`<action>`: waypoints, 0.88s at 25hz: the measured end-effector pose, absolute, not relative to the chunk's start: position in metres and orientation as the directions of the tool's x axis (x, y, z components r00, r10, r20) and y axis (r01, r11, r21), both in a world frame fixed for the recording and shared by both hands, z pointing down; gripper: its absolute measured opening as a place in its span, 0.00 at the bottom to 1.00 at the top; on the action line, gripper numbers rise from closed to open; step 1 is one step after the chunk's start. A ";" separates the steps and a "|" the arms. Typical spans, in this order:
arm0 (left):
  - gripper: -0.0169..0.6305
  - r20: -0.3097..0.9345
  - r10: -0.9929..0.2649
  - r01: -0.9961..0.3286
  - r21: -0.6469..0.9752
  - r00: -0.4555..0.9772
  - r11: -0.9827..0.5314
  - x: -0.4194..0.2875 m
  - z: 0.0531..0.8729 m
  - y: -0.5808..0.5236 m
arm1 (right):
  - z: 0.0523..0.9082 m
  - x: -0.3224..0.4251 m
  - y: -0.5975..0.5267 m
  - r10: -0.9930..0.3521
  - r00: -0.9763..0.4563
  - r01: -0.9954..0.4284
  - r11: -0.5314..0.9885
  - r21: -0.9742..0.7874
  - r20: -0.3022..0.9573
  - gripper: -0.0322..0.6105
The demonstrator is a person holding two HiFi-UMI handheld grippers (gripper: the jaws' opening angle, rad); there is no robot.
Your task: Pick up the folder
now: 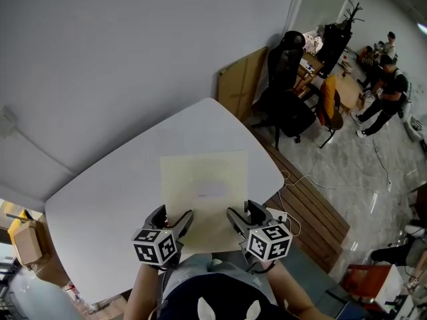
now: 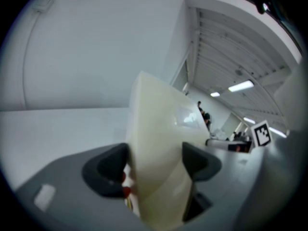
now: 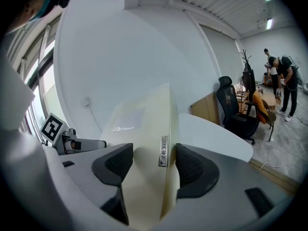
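Presently, item by item.

Head view. Folder [image 1: 203, 195]: pale cream, flat, a faint label patch at its middle, lying at frame centre over the near part of a white rounded table [image 1: 100, 205]. Its near edge reaches past the table rim toward the person. Left gripper [image 1: 172, 217]: at the folder's lower left corner. Right gripper [image 1: 245, 213]: at the lower right corner. Background, upper right: black office chair [image 1: 288, 62] and a cardboard sheet [image 1: 241, 85] leaning on the wall.

Left gripper view. Folder fills the centre and rises tilted above the table surface. Both dark jaws press its two faces from left and right, closed as far as the cover's thickness allows.

Right gripper view. Same folder, centre frame, with a small metal clip [image 3: 163, 151] on its edge. The jaws are clamped on it just below the clip, one on each side.

Progress, by judgement: the two-corner grasp is made and the near edge appears raised. Whether the far edge has left the table cannot be told, so the full lift clear is likely what remains.
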State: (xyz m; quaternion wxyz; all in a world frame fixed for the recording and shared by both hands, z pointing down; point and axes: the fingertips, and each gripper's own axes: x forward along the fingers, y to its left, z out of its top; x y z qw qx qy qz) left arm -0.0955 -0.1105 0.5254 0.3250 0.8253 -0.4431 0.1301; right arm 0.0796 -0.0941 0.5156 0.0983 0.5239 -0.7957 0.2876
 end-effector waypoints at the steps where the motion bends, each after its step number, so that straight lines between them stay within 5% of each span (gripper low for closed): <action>1: 0.58 0.498 -0.649 -0.815 0.421 0.574 -0.398 -0.095 0.524 -0.110 | 0.514 0.080 -0.093 -0.781 -0.430 -0.891 0.287 -0.351 0.454 0.49; 22: 0.58 0.433 -0.698 -0.815 0.406 0.570 -0.413 -0.095 0.492 -0.072 | 0.477 0.080 -0.056 -0.820 -0.422 -0.899 0.321 -0.299 0.387 0.48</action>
